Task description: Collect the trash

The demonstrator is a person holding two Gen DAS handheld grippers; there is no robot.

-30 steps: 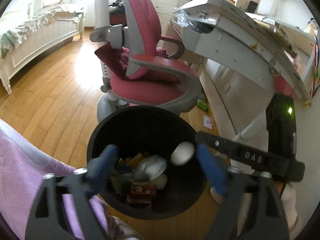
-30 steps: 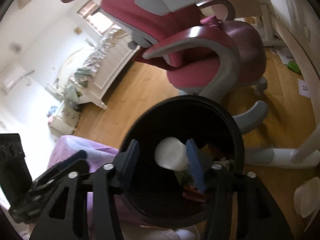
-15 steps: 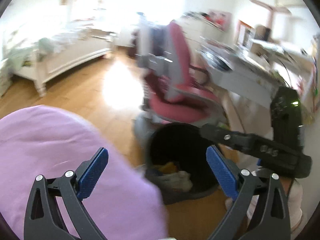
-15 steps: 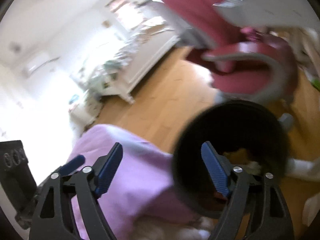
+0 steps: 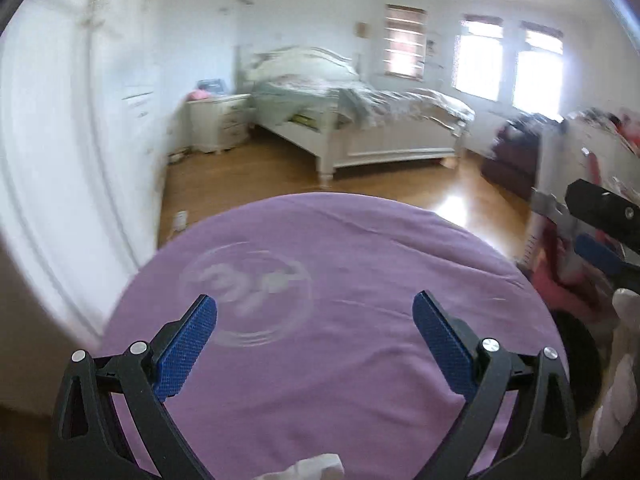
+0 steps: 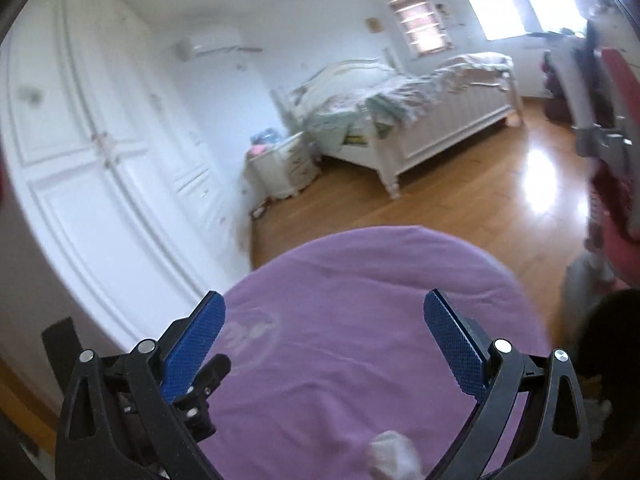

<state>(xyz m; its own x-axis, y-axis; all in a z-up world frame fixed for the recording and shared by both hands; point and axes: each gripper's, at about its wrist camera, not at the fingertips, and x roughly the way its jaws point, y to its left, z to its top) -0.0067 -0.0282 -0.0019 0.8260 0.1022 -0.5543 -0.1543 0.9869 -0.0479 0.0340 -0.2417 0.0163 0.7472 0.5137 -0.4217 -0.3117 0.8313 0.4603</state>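
Both the left tool [image 5: 314,312] and the right tool [image 6: 324,312] are held spread apart and empty over a purple cloth [image 5: 360,280], with the black bin [image 6: 612,332] seen at the right edge.

We hold our left gripper [image 5: 314,328] and right gripper [image 6: 324,334] level, jaws spread wide (nothing between them).

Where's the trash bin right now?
Only its dark rim shows at the right wrist view's far right edge, beside the purple cushion, below the red chair.
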